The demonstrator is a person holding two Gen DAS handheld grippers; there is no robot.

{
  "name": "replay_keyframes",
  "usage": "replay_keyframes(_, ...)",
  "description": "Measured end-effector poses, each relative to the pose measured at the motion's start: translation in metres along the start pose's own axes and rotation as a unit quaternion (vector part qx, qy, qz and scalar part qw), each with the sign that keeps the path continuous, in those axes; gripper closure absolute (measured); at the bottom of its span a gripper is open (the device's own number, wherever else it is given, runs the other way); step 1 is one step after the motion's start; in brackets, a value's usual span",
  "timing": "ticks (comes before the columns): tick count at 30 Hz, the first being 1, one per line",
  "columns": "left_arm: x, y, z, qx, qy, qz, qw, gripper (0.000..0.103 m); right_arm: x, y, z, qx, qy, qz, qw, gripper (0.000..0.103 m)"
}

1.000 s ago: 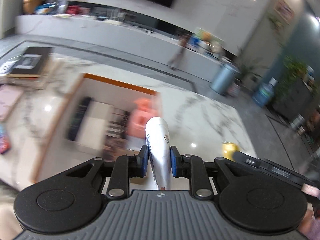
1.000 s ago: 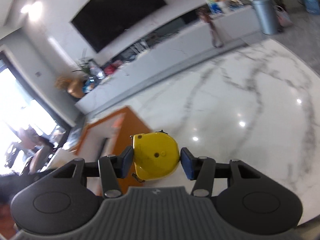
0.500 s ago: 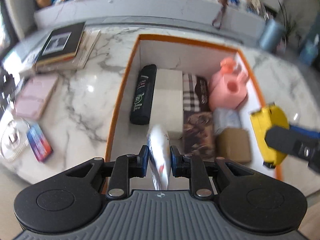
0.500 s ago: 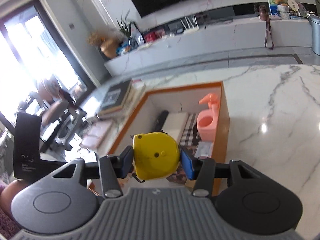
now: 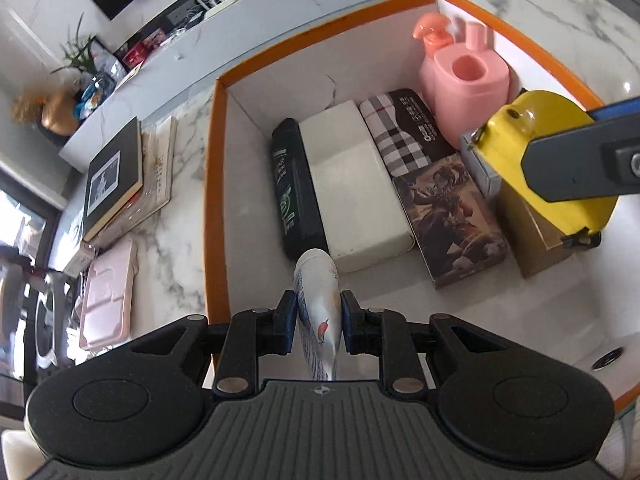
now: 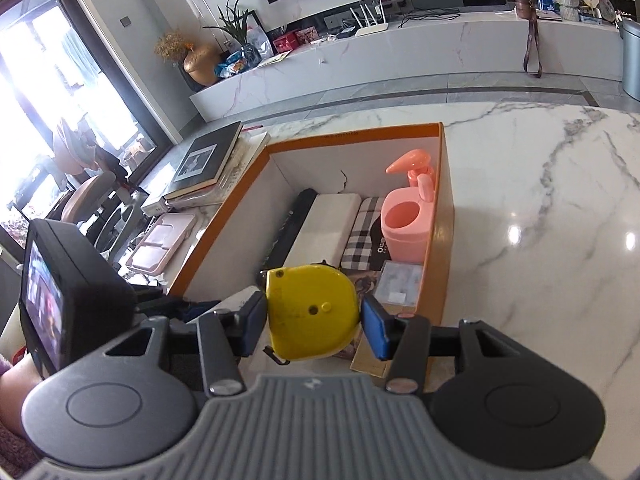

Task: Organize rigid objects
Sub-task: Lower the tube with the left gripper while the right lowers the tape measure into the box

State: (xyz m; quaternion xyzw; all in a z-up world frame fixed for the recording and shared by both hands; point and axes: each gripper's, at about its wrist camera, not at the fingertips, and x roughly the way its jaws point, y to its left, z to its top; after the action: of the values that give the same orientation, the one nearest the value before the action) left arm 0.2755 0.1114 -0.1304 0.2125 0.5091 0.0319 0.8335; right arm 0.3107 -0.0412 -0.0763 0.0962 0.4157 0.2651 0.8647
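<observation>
My left gripper (image 5: 318, 322) is shut on a white tube (image 5: 318, 300) and holds it over the near left part of the orange-rimmed box (image 5: 214, 160). My right gripper (image 6: 314, 318) is shut on a yellow tape measure (image 6: 312, 312), held above the box's near right side; it also shows in the left wrist view (image 5: 536, 160). Inside the box lie a black bottle (image 5: 294, 188), a white case (image 5: 352, 184), a plaid case (image 5: 400, 124), a picture box (image 5: 448, 212), a brown carton (image 5: 536, 240) and a pink dispenser (image 5: 464, 88).
The box (image 6: 440, 208) stands on a marble table (image 6: 540, 220). Left of it lie stacked books (image 5: 116, 172) and a pink tray (image 5: 108, 296). A long TV console (image 6: 400, 52) runs behind the table.
Both grippers have swung from facing the room to hang over the box and have come closer to it. The tube and the tape measure stay gripped.
</observation>
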Motion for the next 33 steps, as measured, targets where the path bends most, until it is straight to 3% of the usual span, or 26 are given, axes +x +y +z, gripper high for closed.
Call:
replay_keyframes(5, -0.005, 0.011, -0.002, -0.018, -0.007, -0.038, 0.9991, 0.071, 0.007, 0.006, -0.002, -0.026, 0.024, -0.014, 0.999, 0.05)
replay_keyframes(9, -0.022, 0.036, -0.01, -0.081, -0.032, -0.088, 0.9923, 0.064, 0.015, 0.016, -0.002, -0.059, 0.046, -0.026, 0.997, 0.05)
replay_keyframes(12, -0.04, 0.065, -0.022, -0.165, -0.062, -0.137, 0.9749, 0.064, 0.021, 0.023, -0.001, -0.071, 0.065, -0.032, 0.995, 0.05)
replay_keyframes(16, -0.06, 0.103, -0.041, -0.283, -0.1, -0.155, 0.941, 0.064, 0.038, 0.035, -0.003, -0.087, 0.106, -0.052, 0.989, 0.05)
replay_keyframes(20, -0.058, 0.113, -0.049, -0.319, -0.084, -0.133, 0.9346, 0.064, 0.06, 0.052, -0.006, -0.109, 0.136, -0.084, 0.981, 0.05)
replay_keyframes(25, -0.039, 0.117, -0.063, -0.359, -0.052, -0.183, 0.9138, 0.072, 0.086, 0.079, -0.013, -0.137, 0.169, -0.105, 0.97, 0.05)
replay_keyframes(33, -0.034, 0.113, -0.072, -0.355, -0.043, -0.2, 0.9122, 0.076, 0.125, 0.065, -0.02, -0.077, 0.232, -0.151, 0.958, 0.05)
